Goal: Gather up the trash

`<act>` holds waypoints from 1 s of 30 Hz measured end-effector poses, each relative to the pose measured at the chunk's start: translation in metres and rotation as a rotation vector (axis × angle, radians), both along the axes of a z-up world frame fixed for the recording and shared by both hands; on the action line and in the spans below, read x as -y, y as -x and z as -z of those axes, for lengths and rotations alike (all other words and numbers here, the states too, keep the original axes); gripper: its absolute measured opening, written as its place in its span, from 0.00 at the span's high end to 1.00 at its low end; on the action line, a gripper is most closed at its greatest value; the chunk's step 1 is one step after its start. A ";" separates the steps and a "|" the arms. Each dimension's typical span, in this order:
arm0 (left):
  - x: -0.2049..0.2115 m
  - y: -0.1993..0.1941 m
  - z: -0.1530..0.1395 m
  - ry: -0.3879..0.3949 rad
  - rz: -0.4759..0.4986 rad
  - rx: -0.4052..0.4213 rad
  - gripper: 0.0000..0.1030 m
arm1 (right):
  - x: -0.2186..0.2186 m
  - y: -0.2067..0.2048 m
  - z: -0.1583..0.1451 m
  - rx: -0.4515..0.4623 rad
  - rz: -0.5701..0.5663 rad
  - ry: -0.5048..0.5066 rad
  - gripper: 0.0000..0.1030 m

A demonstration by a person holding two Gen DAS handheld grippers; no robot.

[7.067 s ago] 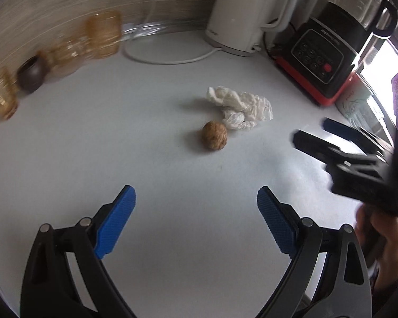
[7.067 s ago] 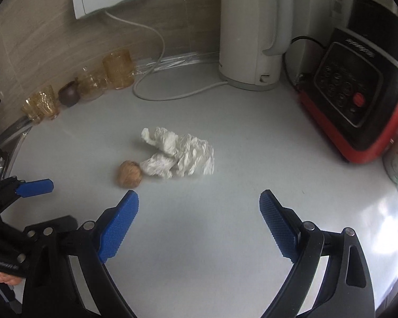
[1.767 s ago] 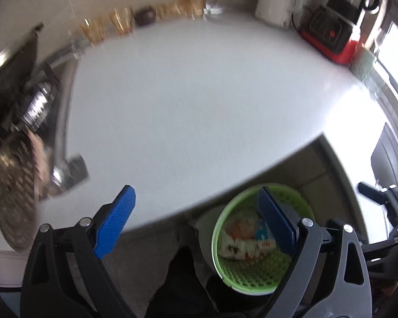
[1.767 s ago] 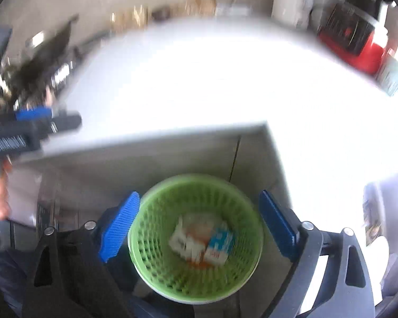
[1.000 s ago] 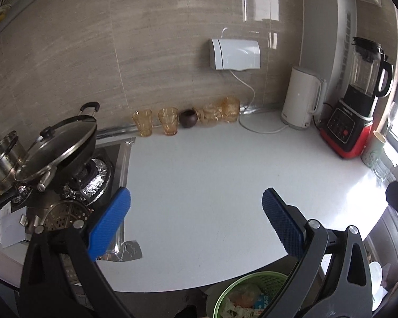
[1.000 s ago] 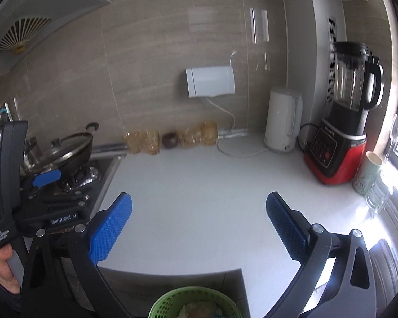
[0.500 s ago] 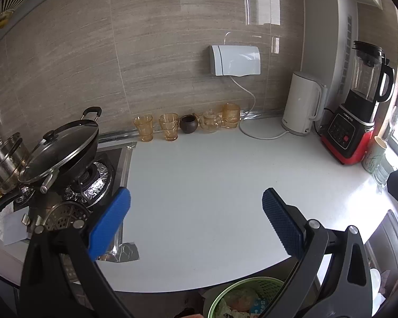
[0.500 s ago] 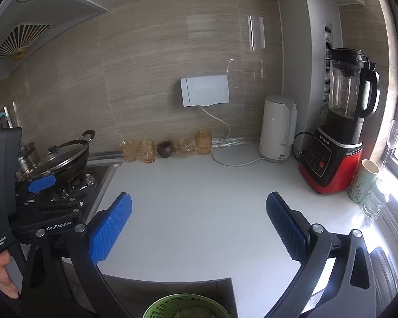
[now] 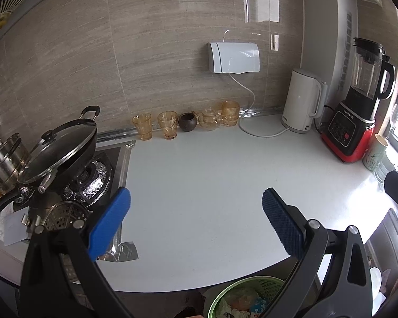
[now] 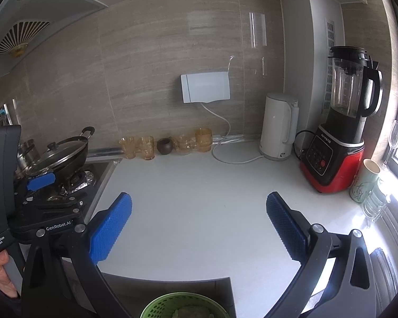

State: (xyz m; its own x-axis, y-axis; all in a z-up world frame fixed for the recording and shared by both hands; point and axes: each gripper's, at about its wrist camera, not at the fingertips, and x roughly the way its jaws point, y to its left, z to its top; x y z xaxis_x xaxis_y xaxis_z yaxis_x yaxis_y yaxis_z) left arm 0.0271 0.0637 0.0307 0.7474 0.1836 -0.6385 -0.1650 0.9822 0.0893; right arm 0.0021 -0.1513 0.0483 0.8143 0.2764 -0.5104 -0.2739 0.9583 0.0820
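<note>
Blue-padded and spread wide with nothing between them, the left gripper [image 9: 196, 212] and right gripper [image 10: 199, 214] both hang above the white counter [image 9: 204, 185], which shows no scraps as far as either view reaches. What trash can be seen lies in the green basket [image 9: 241, 294] below the counter's front edge — so the collecting looks finished, or nearly so. Legible writing is scant: "GenRobot.AI" and "Data Acquisition System" on the left gripper's body in the right wrist view, while the red-based blender [image 10: 336, 153] carries a brand too small to read.

Round green mesh bin [image 9: 222, 295], upright, standing below the front edge of the white tabletop [image 9: 199, 185]. It holds crumpled trash [image 9: 242, 303]: pale paper, an orange scrap and a blue-and-white wrapper.
</note>
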 end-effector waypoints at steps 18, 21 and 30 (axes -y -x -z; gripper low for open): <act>-0.005 -0.005 0.002 -0.003 0.003 -0.006 0.07 | -0.005 -0.006 0.005 -0.017 -0.008 0.007 0.02; -0.005 -0.005 0.003 -0.005 0.005 -0.007 0.07 | -0.005 -0.007 0.005 -0.017 -0.010 0.007 0.02; -0.003 -0.005 0.005 -0.019 0.011 -0.003 0.07 | -0.006 -0.007 0.006 -0.021 -0.009 0.006 0.02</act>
